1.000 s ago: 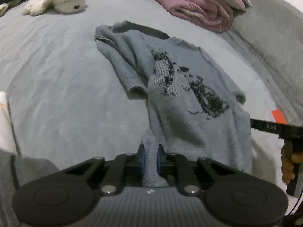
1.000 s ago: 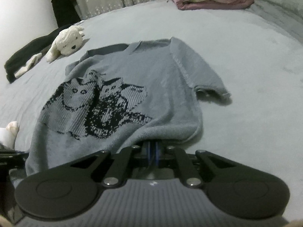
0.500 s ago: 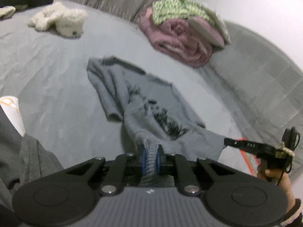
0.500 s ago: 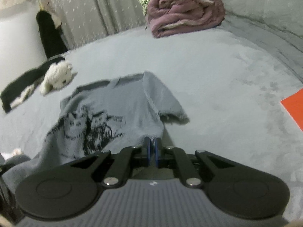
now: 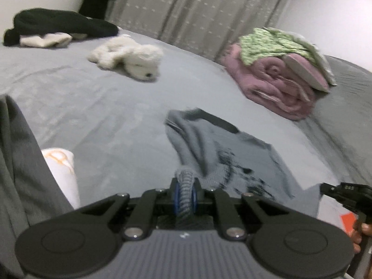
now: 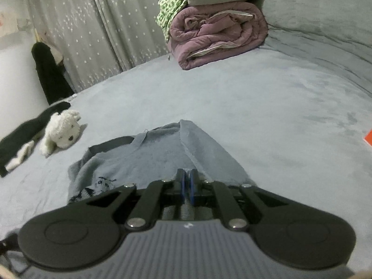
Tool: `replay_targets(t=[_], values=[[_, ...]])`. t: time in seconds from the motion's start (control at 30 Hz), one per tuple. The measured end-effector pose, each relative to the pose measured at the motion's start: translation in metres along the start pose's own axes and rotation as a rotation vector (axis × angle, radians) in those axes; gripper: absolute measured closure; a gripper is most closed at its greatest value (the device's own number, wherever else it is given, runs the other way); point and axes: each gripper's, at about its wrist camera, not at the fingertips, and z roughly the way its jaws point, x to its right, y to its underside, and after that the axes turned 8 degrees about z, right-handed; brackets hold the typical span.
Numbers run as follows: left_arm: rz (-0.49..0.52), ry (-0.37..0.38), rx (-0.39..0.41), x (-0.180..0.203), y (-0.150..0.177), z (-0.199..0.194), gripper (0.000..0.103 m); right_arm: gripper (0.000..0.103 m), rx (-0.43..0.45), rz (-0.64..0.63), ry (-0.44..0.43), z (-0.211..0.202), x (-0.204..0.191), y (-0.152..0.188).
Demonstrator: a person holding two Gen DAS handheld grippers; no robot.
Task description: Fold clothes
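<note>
A grey knitted sweater (image 5: 216, 148) with a black animal print lies on the grey bed, its collar end still resting on the cover while the near hem hangs lifted. My left gripper (image 5: 185, 193) is shut on a bunched corner of that hem. In the right wrist view the sweater (image 6: 158, 158) slopes up toward my right gripper (image 6: 186, 183), which is shut on the other hem corner. The right gripper (image 5: 346, 193) also shows at the left view's right edge, held by a hand.
A white plush toy (image 5: 130, 55) and dark clothes (image 5: 58, 25) lie at the far left of the bed (image 5: 104, 107). A rolled pink quilt with a green cloth (image 5: 279, 74) sits at the back right. A white sock (image 5: 61, 169) and grey trouser leg are near left. An orange item (image 6: 368, 137) is at right.
Both grippers have risen and tipped upward, lifting the sweater's hem off the bed. The sweater has gone from lying flat to being drawn up toward the grippers.
</note>
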Motion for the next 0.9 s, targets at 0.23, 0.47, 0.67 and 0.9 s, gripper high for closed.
replay_targets(t=[0.23, 0.47, 0.67, 0.9], values=[[-0.033, -0.068, -0.009, -0.015, -0.011, 0.032, 0.093, 0.097, -0.040, -0.003, -0.016, 0.037, -0.005, 0.006], [-0.065, -0.057, -0.073, -0.026, -0.008, 0.056, 0.092, 0.090, -0.079, -0.003, -0.028, 0.047, -0.003, 0.011], [-0.096, 0.041, -0.113, -0.034, -0.008, 0.057, 0.091, 0.087, -0.092, 0.010, -0.070, 0.029, 0.003, 0.008], [-0.040, 0.100, -0.185, -0.034, -0.008, 0.061, 0.066, 0.059, -0.130, -0.077, -0.123, 0.000, 0.013, 0.020]])
